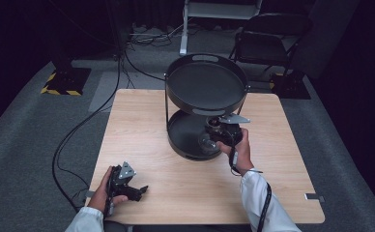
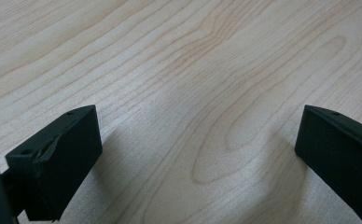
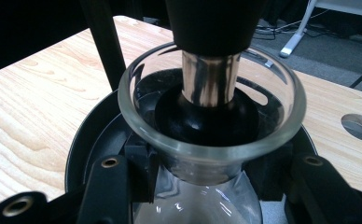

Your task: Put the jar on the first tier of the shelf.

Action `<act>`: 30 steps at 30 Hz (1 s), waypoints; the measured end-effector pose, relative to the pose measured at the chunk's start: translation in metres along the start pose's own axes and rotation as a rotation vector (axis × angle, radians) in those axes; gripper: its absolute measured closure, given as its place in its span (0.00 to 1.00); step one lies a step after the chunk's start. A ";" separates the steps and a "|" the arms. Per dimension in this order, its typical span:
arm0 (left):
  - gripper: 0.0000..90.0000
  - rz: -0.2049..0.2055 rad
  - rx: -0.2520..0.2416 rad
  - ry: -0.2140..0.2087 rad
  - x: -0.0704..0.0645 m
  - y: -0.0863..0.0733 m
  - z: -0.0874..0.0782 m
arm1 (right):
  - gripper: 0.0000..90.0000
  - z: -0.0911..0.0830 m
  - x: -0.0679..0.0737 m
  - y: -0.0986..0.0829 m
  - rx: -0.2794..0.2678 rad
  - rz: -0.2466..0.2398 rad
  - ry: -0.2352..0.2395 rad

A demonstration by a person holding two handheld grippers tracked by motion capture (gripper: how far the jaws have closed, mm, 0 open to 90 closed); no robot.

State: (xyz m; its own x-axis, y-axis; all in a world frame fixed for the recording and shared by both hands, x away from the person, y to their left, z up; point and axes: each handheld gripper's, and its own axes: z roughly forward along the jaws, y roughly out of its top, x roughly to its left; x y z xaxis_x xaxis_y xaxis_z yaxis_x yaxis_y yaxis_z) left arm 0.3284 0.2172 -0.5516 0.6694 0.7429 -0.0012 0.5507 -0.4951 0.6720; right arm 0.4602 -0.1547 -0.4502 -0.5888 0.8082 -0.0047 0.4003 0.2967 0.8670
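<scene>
Glass carafe [image 3: 202,154] sits clamped by its neck between the right gripper [image 3: 207,186] fingers, steadied over the stand's lower tray [image 1: 183,140]; left gripper [image 2: 198,154] rests spread apart on the table [image 2: 179,60].

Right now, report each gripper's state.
Left gripper: open, holding nothing, just above the table.
Right gripper: shut on the glass flask, at the lower tray.

Lower tray [image 1: 185,140] half hidden under upper tray [image 1: 206,84]. Glass flask [image 3: 207,140] body cut off at bottom edge in right gripper view, jaw tips hidden behind its neck. Dark part [image 3: 214,21] above the neck cropped at top, identity unclear.
</scene>
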 end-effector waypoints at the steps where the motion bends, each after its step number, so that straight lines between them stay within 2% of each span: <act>1: 0.00 0.000 0.000 0.000 0.000 0.000 0.000 | 0.57 0.001 0.000 0.000 0.001 0.002 0.000; 13: 0.00 0.002 -0.001 -0.003 0.000 0.000 0.000 | 0.57 0.015 -0.002 -0.008 0.004 0.016 -0.005; 27: 0.00 0.001 0.000 -0.003 0.000 0.000 0.000 | 0.57 0.021 -0.007 -0.018 0.033 0.009 -0.012; 30: 0.00 0.002 -0.001 -0.003 0.000 0.000 0.000 | 0.57 0.021 -0.008 -0.020 0.025 0.011 -0.009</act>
State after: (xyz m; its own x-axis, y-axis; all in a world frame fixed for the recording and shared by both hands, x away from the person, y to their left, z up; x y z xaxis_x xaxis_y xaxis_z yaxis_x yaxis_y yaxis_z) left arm 0.3283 0.2171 -0.5517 0.6721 0.7405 -0.0024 0.5491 -0.4962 0.6725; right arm 0.4718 -0.1563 -0.4785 -0.5776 0.8163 0.0001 0.4246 0.3003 0.8541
